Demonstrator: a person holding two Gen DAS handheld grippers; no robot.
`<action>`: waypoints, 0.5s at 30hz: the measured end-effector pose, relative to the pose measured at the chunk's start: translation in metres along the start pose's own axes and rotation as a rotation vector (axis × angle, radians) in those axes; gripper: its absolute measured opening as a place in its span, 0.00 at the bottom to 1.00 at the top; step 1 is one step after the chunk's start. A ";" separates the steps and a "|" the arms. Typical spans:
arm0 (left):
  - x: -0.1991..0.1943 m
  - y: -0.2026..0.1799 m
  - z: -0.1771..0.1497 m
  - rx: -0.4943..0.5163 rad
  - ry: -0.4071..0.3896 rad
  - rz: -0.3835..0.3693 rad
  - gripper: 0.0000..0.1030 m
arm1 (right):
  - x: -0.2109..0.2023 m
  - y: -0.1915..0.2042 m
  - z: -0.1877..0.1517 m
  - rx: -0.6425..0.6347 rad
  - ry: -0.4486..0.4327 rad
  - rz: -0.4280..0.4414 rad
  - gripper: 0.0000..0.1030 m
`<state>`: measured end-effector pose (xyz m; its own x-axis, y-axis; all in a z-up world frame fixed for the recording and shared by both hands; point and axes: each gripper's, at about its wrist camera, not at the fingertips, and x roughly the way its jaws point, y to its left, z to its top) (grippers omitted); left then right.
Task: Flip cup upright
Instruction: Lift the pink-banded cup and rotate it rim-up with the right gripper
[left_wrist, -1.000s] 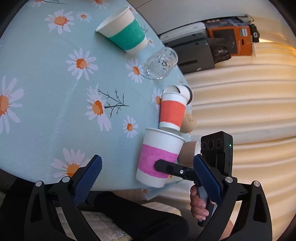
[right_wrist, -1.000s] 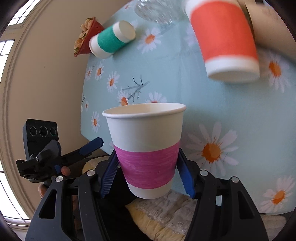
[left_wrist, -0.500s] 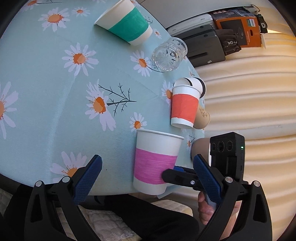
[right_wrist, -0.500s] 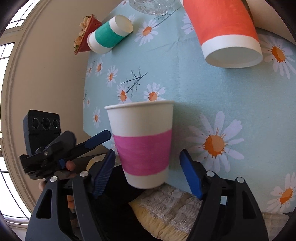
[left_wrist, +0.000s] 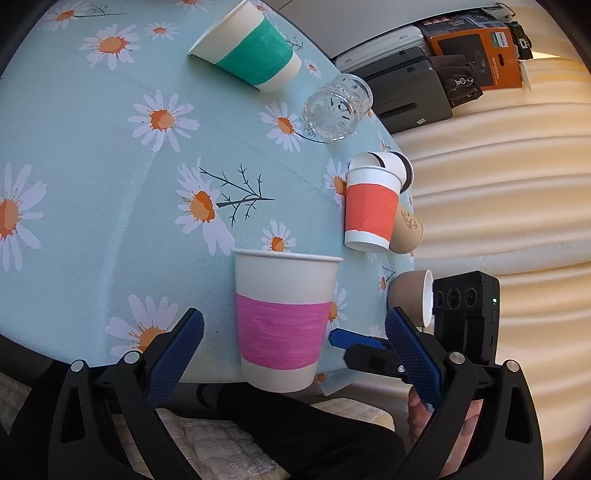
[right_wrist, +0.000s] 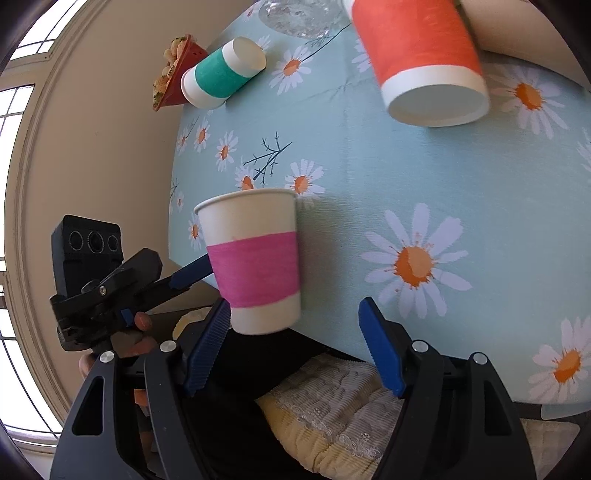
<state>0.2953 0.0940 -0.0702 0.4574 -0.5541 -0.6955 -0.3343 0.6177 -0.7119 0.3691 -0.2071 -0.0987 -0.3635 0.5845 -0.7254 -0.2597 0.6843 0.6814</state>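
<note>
A white paper cup with a pink band stands upright at the near edge of the daisy tablecloth. It also shows in the right wrist view. My left gripper is open, its blue pads apart on either side of the cup without touching. My right gripper is open too, drawn back, with the cup near its left pad. The right gripper also shows in the left wrist view, to the right of the cup.
A green-banded cup lies on its side at the far side, near a glass jar. An orange-banded cup lies at the right edge beside brown cups. A red snack wedge sits far off. The table edge is close.
My right gripper has opened and let go of the pink-banded cup, then drawn back to the right. The cup now stands free on the table. The left gripper has come closer.
</note>
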 end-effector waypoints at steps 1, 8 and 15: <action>0.001 0.000 0.000 0.001 0.000 0.003 0.93 | -0.004 -0.001 -0.002 0.000 -0.007 0.000 0.70; 0.010 -0.002 0.002 0.010 0.008 0.070 0.92 | -0.033 -0.011 -0.023 0.029 -0.061 0.032 0.70; 0.018 -0.011 0.004 0.045 0.000 0.147 0.92 | -0.053 -0.019 -0.046 0.053 -0.111 0.092 0.69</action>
<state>0.3108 0.0798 -0.0744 0.4067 -0.4557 -0.7918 -0.3603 0.7164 -0.5974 0.3518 -0.2715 -0.0683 -0.2820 0.6883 -0.6684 -0.1815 0.6458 0.7416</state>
